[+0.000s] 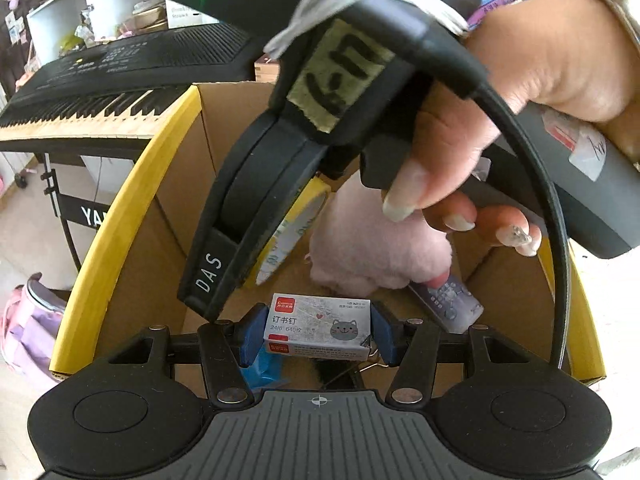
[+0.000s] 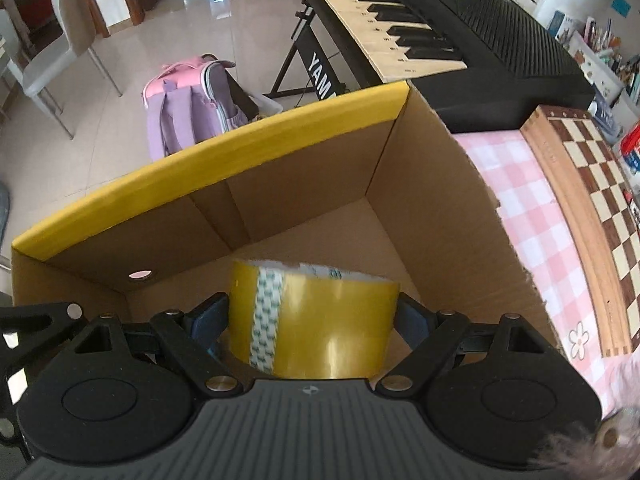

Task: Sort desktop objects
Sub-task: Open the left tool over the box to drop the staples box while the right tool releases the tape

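Both tongs are loaded and poised over the cardboard box [image 2: 312, 200] with the yellow rim, so the sorting looks to be partway through rather than near its start or end. The left tongs [image 1: 318, 334] are clamped on a small box of staples [image 1: 318, 330], its blue pads pressed to either end of the carton, held above the inside of the box. The right tongs [image 2: 314, 322] grip a roll of yellow tape [image 2: 320, 320] across its width, low inside the box near one corner; the pads sit against the roll's sides and it has not been let go. In the left view the right hand [image 1: 520, 120] and its tool cross the frame above the box. Already lying in the box are a pink fluffy thing [image 1: 360, 248] and a small purple calculator [image 1: 448, 300] (the blue scrap and the metal clip under the staple box are too hidden to name surely). So at least two items appear put away, and two more are on the point of being dropped in. What remains on the desk [image 2: 520, 208], with its pink checked cloth, cannot be judged well: only a chessboard [image 2: 592, 216] shows there, and whether it belongs to the sorting is unclear.
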